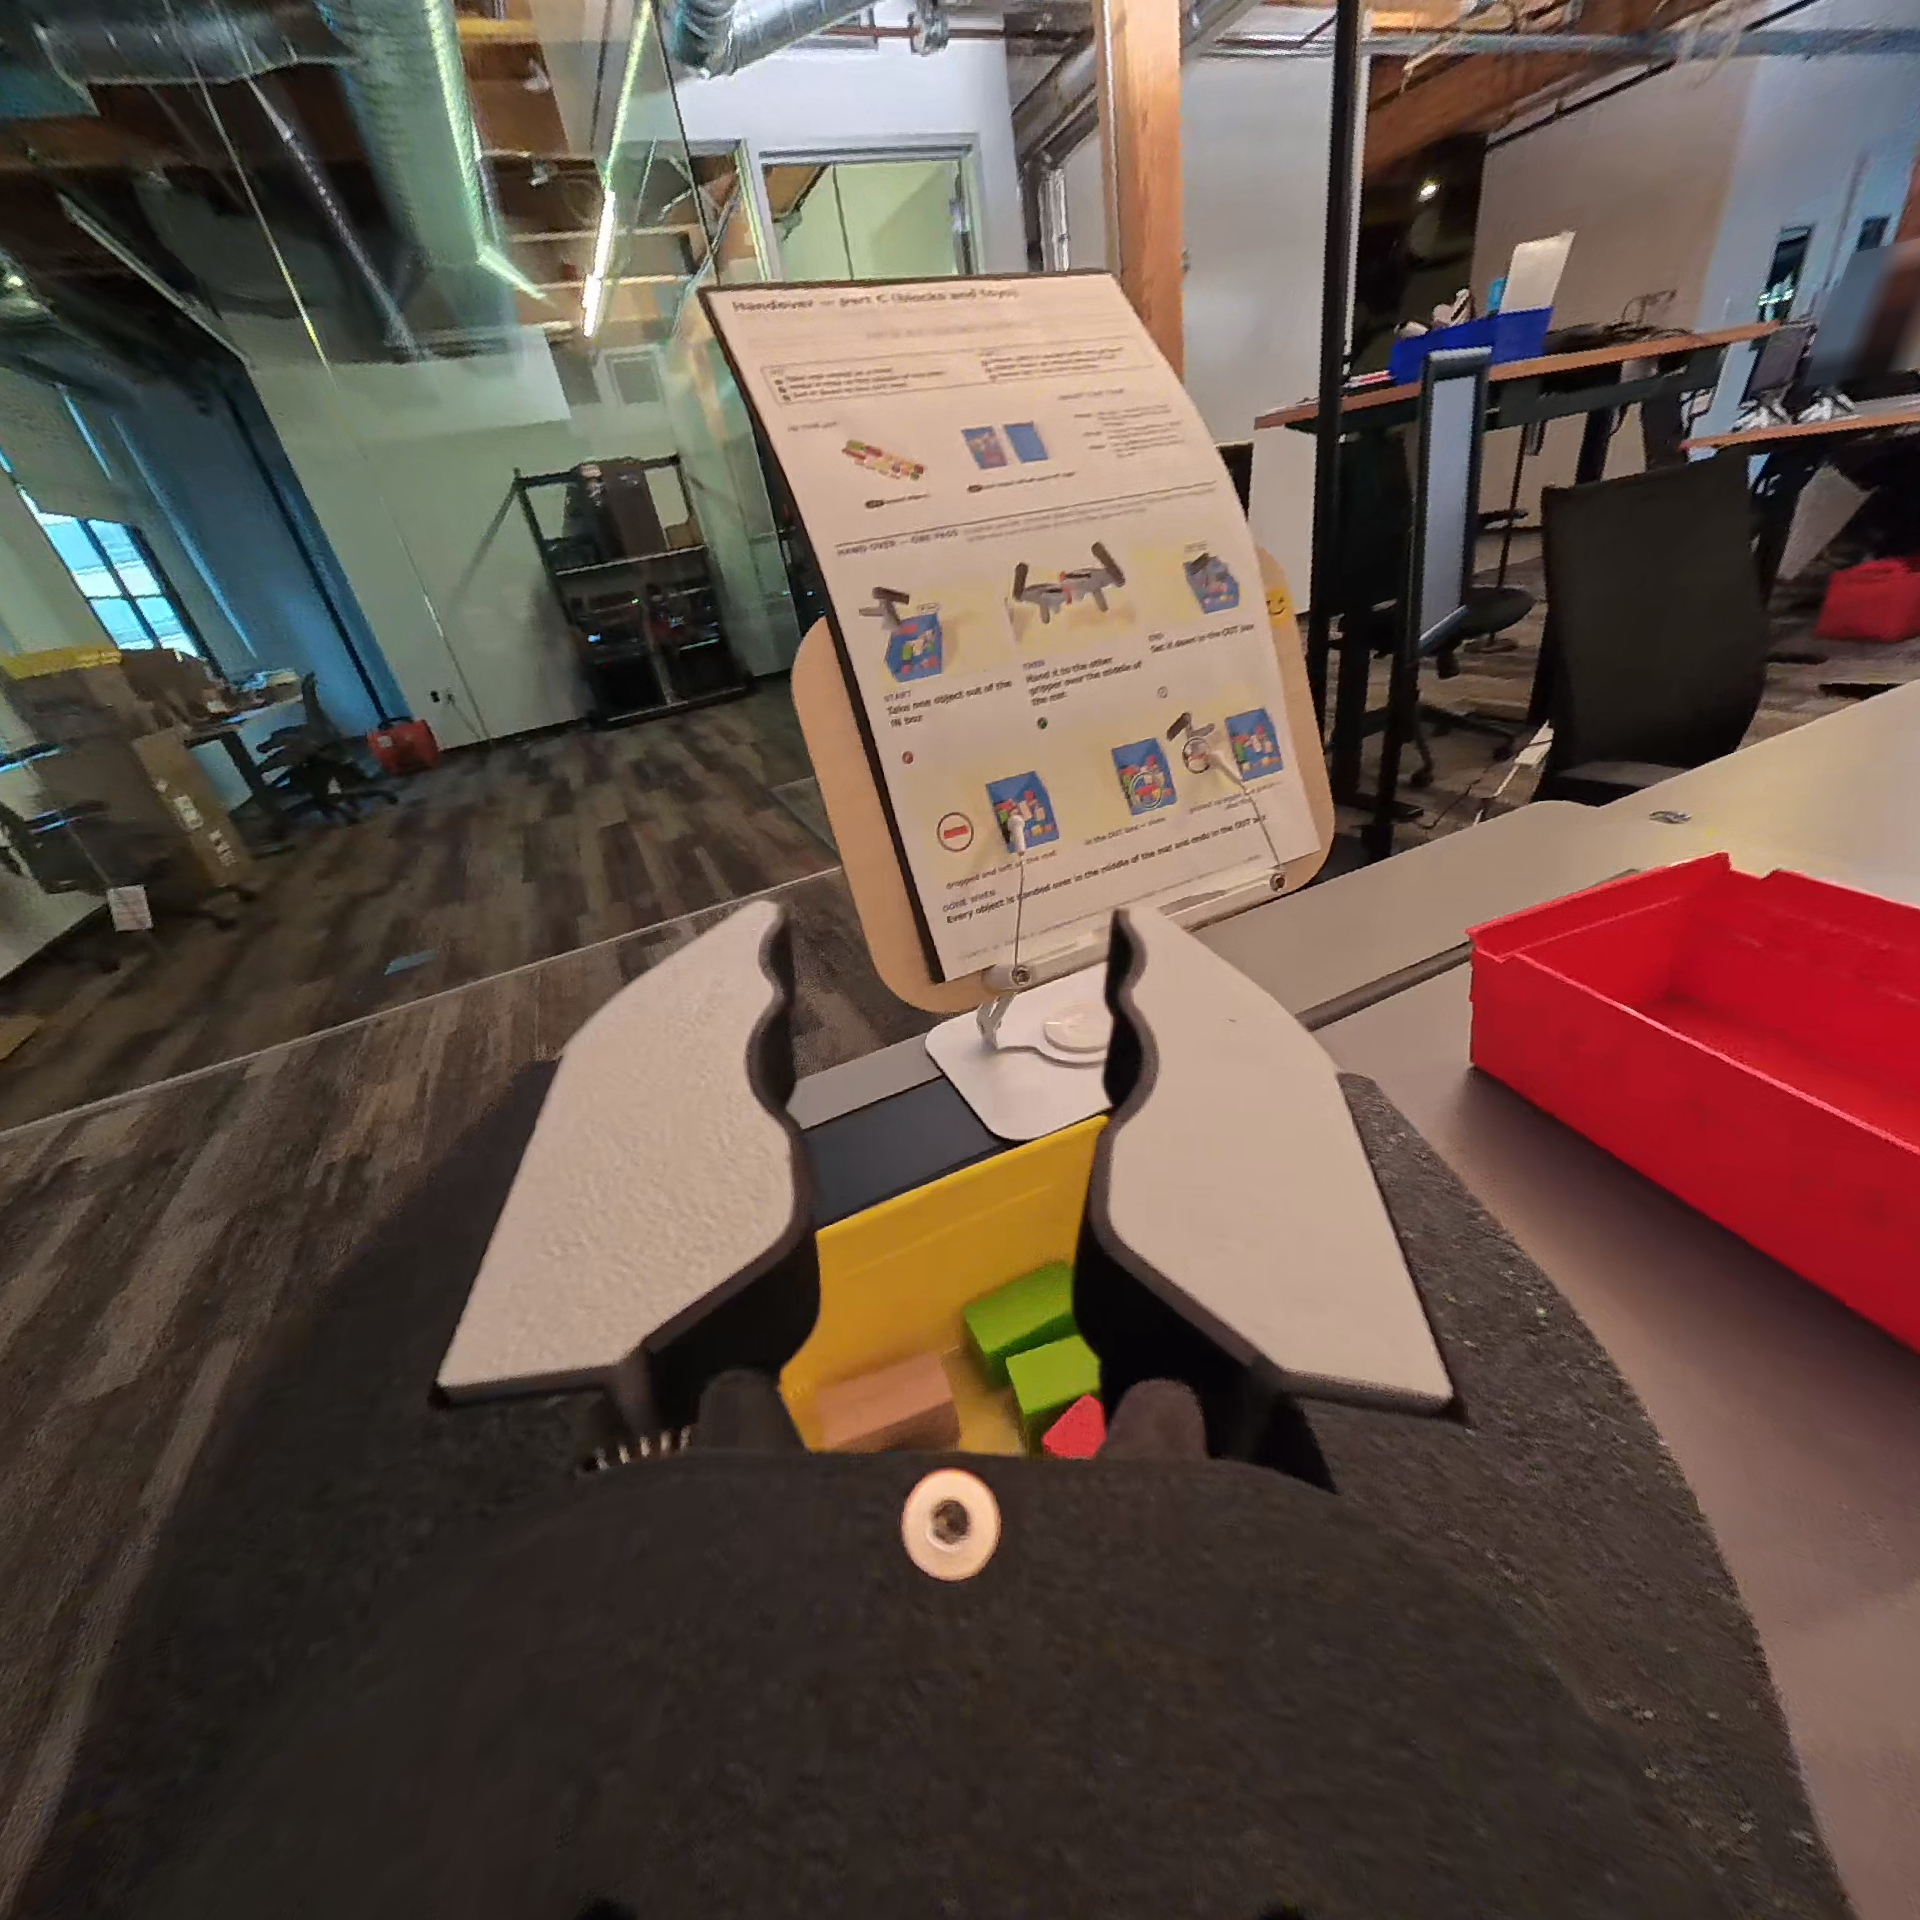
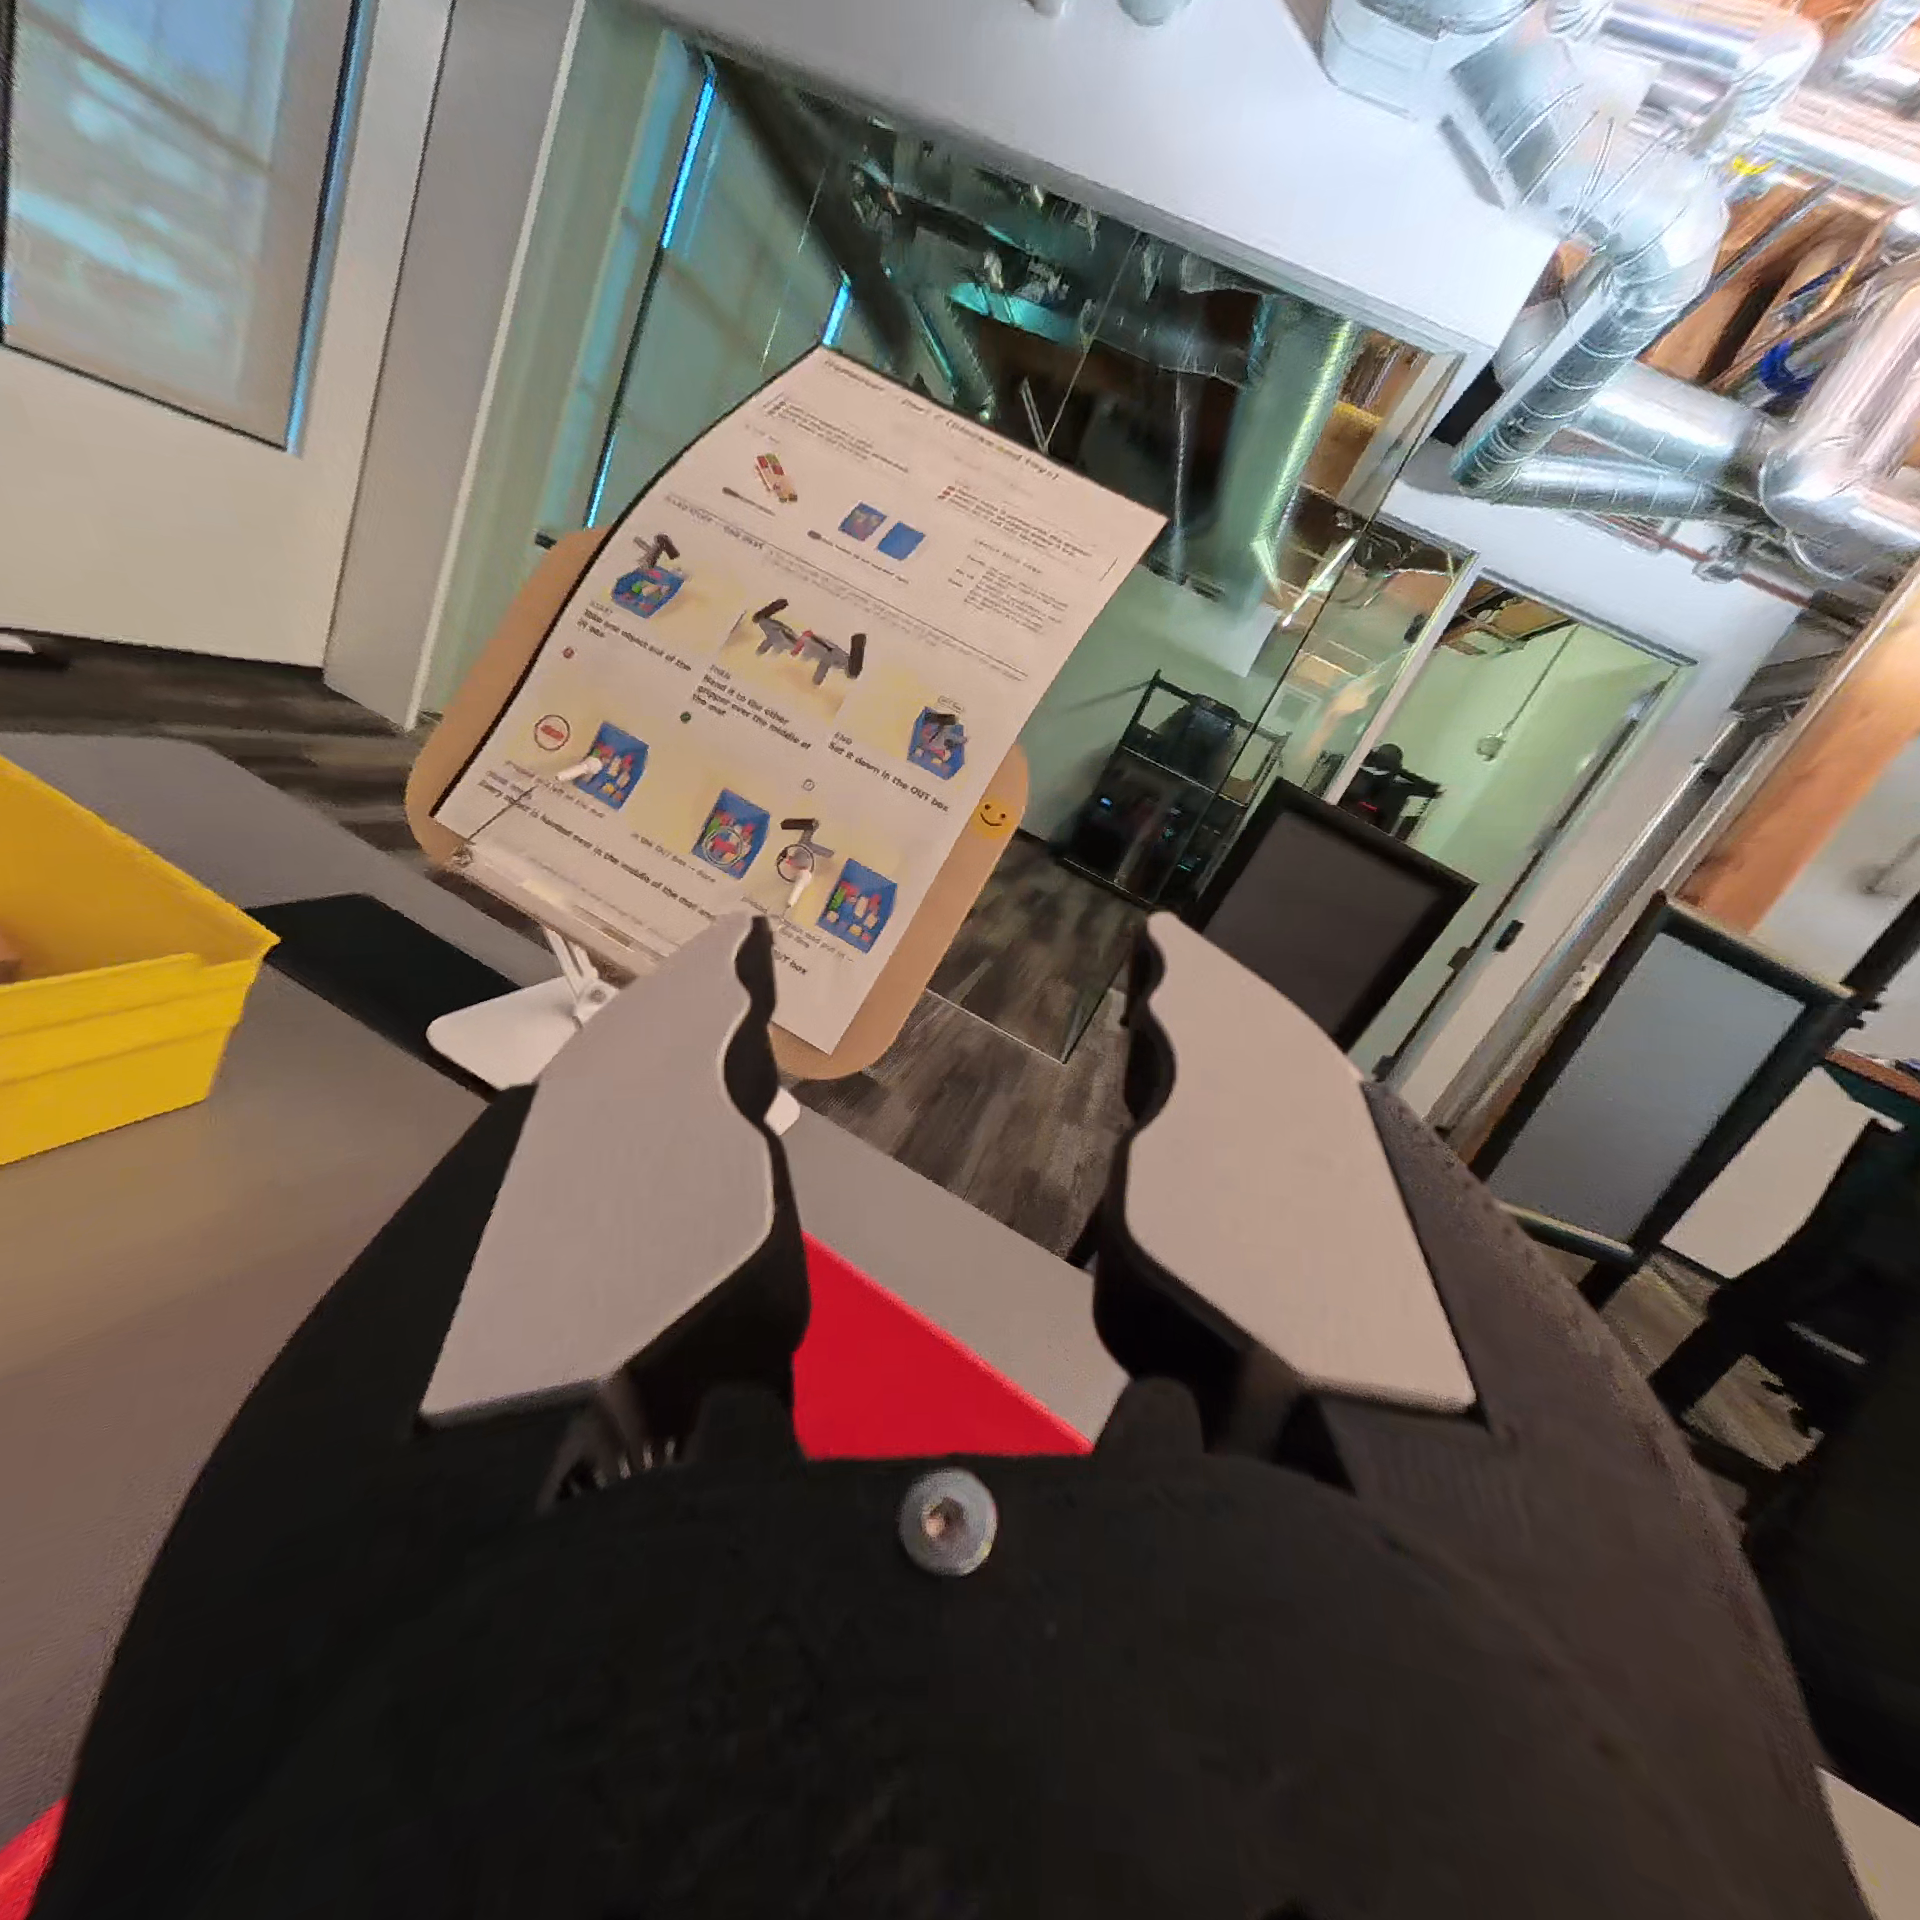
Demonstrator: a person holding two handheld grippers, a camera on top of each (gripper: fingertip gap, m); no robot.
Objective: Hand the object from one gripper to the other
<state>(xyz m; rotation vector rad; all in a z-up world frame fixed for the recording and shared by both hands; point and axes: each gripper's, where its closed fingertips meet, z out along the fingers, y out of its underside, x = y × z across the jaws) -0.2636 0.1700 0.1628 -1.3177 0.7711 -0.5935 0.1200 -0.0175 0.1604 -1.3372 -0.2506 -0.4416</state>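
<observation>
Left gripper (image 1: 945,997) gapes empty above the yellow bin (image 1: 935,1236) of blocks (image 1: 1023,1325), low centre; right gripper (image 2: 951,997) likewise spread, empty, over the red bin (image 2: 904,1371).

Grey table (image 1: 1662,1455) bears yellow bin (image 2: 114,997), red bin (image 1: 1704,1039), sheet stand (image 1: 1023,1049).

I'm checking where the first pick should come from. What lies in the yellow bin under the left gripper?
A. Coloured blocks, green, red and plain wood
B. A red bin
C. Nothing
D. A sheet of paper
A: between the open fingers of the left gripper, the yellow bin holds green blocks, a red block and a plain wooden block.
</observation>
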